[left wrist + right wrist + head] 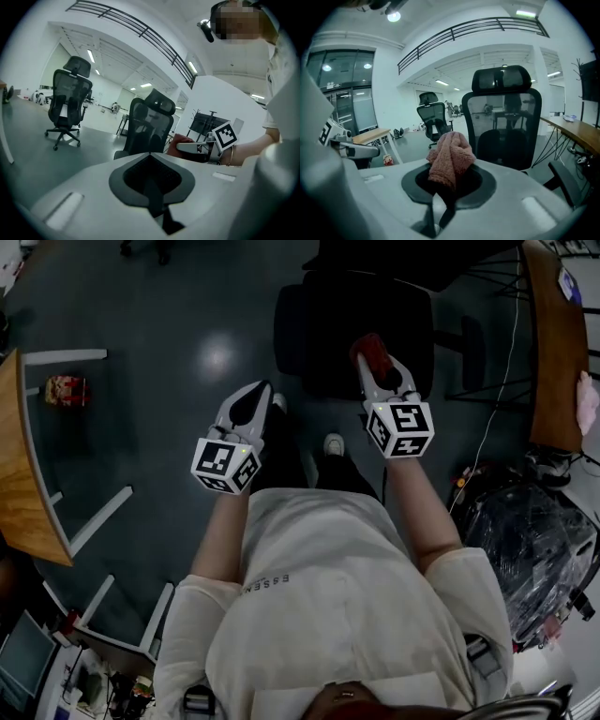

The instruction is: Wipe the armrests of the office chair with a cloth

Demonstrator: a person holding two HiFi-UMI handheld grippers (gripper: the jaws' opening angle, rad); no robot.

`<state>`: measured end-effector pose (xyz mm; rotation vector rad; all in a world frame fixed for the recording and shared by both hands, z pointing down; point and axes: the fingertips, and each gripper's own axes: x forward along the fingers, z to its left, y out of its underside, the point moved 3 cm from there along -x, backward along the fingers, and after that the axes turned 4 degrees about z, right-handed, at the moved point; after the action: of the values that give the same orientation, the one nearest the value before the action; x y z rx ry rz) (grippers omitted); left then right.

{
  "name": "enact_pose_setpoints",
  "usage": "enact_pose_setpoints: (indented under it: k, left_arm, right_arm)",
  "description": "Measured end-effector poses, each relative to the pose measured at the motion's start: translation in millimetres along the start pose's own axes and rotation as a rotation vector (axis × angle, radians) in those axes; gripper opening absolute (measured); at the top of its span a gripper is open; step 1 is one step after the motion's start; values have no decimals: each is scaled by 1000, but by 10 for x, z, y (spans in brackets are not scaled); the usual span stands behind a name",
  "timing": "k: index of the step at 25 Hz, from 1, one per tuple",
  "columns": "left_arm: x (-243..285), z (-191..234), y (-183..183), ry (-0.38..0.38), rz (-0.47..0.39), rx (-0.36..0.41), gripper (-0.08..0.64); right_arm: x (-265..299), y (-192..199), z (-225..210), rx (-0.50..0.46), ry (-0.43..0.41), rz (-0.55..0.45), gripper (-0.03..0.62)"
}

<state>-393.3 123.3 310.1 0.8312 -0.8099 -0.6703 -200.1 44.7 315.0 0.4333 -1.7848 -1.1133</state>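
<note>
A black mesh office chair [361, 320] stands just ahead of me, with one armrest [286, 329] on its left and the other armrest [472, 351] on its right. My right gripper [373, 354] hovers over the seat, shut on a pinkish-red cloth [371, 348]. In the right gripper view the bunched cloth [449, 159] sticks up from the jaws, with the chair back [506, 122] and an armrest [565, 180] behind it. My left gripper [253, 399] is shut and holds nothing, left of the chair. Its view shows the chair [150, 124] and the cloth [180, 143].
A wooden desk [19, 474] with white legs is at the left, with a red packet [67, 390] on the floor beside it. Another wooden desk [553, 352] and cables stand at the right. A dark wrapped bundle [534, 549] lies lower right. A second chair [70, 101] stands farther off.
</note>
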Motion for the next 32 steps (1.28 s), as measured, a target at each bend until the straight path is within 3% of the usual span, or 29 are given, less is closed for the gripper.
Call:
enact_pose_setpoints:
  k: [7, 16, 22, 32]
  left_arm:
    - [660, 616, -39, 127, 136, -15, 17]
    - [1363, 1216, 292, 140, 218, -102, 17]
    - [1584, 1228, 671, 205, 308, -152, 17]
    - [1562, 1121, 878, 210, 323, -179, 15]
  right_arm:
    - [799, 0, 5, 81, 112, 50, 48]
    - [1878, -91, -210, 31, 209, 95, 48]
    - [2357, -90, -65, -88, 142, 150, 48]
    - [2356, 107, 305, -127, 21, 229, 48]
